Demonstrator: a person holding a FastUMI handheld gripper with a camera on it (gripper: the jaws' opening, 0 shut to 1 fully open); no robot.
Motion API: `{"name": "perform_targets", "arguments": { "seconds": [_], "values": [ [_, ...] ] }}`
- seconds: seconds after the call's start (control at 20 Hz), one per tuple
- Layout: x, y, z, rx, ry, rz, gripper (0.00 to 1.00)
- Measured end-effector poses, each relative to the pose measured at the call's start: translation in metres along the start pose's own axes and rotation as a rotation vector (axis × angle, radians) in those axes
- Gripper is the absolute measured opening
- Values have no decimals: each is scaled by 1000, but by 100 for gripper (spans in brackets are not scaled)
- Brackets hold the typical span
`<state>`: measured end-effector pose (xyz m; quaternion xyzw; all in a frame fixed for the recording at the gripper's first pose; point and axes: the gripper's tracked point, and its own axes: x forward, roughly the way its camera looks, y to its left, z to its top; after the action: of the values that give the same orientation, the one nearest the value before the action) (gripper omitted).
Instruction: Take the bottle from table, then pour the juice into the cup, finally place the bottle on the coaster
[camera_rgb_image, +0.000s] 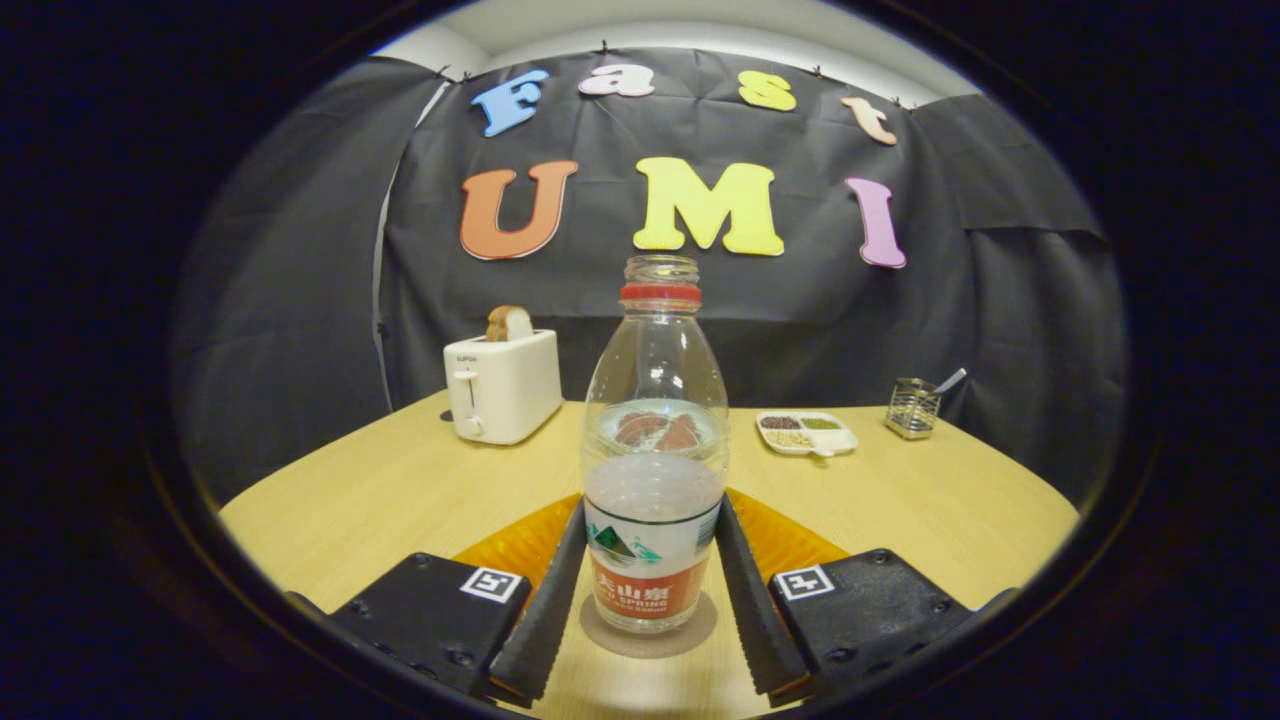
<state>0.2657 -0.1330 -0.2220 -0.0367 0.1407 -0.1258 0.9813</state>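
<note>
A clear plastic bottle (655, 440) with a red neck ring and no cap stands upright between my fingers. It holds a little pale liquid, up to about the top of its label. Its base rests on a round brownish coaster (690, 635) on the wooden table (400, 500). My gripper (650, 512) is around the bottle's lower half, and both fingers (545, 610) lie against its sides, so it is shut on the bottle.
Beyond the bottle to the left, a white toaster (502, 385) with a slice of bread in it stands near the table's back edge. To the right at the back are a white divided dish (806, 433) of grains and a small wire holder (914, 406) with a spoon.
</note>
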Motion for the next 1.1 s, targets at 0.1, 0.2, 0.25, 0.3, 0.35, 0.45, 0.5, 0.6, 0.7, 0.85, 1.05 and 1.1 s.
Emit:
{"name": "perform_targets", "arguments": {
  "seconds": [0.1, 0.2, 0.25, 0.3, 0.35, 0.45, 0.5, 0.6, 0.7, 0.85, 1.05, 1.1],
  "values": [
    [3, -1, -7, -23, 11, -4, 78],
    [4, -1, -12, -33, 18, -4, 78],
    [4, -1, -15, -34, 22, 0, 78],
    [5, 0, -16, -35, 22, 3, 79],
    [4, 0, -15, -42, 16, 2, 79],
    [3, 0, -16, -55, 12, 1, 80],
    [1, 0, -16, -55, 14, -1, 81],
    [2, 2, -14, -52, 9, 7, 82],
    [-1, 2, -9, -56, -7, 9, 83],
    [-4, 0, -10, -57, -7, 9, 92],
    [-5, 1, -9, -55, -4, 17, 96],
    [-5, 2, -9, -54, -3, 20, 96]
  ]
}}
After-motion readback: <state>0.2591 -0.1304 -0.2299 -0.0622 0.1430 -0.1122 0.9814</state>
